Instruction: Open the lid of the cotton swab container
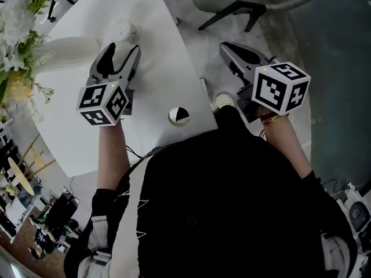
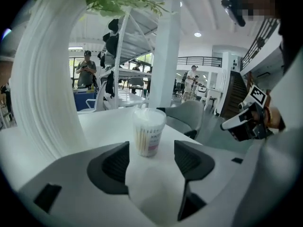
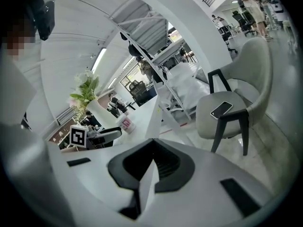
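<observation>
White worktop (image 1: 156,33) under us, grey floor (image 1: 324,51) to the right. We see cotton swab container (image 2: 148,132) upright on worktop beside vase (image 1: 69,48), lid on top. Our left gripper (image 2: 151,159) has jaws wide apart, with container just beyond them, untouched. Our right gripper (image 3: 152,163) is off worktop edge, over floor, with jaws pressed together and nothing between. Chair (image 3: 236,103) with phone (image 3: 221,109) beyond it.

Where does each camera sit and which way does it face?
Head view: on the person's head, steeply down onto the table; forearms, torso, left gripper, right gripper show.
Left gripper view: rides the left gripper, faces the cotton swab container ahead of its open fingers.
Right gripper view: rides the right gripper, faces a chair off the table; fingers shut.
Shared: both gripper views show the container.
</observation>
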`<state>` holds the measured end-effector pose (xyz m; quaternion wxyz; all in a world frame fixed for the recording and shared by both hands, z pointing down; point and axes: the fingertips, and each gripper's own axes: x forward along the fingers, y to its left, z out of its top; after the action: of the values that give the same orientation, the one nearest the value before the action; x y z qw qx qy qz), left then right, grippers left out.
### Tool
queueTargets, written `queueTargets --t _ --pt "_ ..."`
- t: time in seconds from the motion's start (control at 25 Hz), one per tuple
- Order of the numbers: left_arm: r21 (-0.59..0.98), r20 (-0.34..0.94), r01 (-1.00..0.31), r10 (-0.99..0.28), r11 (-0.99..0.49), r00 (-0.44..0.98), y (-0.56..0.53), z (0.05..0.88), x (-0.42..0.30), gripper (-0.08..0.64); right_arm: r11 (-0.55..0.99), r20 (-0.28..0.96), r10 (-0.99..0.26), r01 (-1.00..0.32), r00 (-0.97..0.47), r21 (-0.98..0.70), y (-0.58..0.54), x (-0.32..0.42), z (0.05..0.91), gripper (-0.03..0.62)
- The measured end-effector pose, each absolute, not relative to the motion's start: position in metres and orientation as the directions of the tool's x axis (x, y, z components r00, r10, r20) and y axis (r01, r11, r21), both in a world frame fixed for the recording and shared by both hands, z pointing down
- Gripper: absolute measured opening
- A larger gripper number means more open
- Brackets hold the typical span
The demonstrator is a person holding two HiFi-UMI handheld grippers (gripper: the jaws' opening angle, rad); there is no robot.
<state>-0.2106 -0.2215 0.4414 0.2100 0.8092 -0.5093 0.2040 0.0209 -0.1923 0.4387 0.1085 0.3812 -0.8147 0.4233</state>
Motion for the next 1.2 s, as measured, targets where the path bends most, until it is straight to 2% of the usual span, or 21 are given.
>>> queueTargets --t 0.2,1.2 --pt "0.054 0.567 -0.903 -0.731 -0.427 0.380 -0.238 0.434 -0.199 0.298 0.337 0.496 -0.534 -0.711 -0.685 -0.617 -0.197 0.028 0.440 0.005" --pt "0.039 0.585 -0.913 -0.731 -0.406 0.350 -0.264 0.451 -0.202 0.295 0.275 0.497 -0.575 -0.725 -0.650 -0.631 -0.199 0.041 0.448 0.005"
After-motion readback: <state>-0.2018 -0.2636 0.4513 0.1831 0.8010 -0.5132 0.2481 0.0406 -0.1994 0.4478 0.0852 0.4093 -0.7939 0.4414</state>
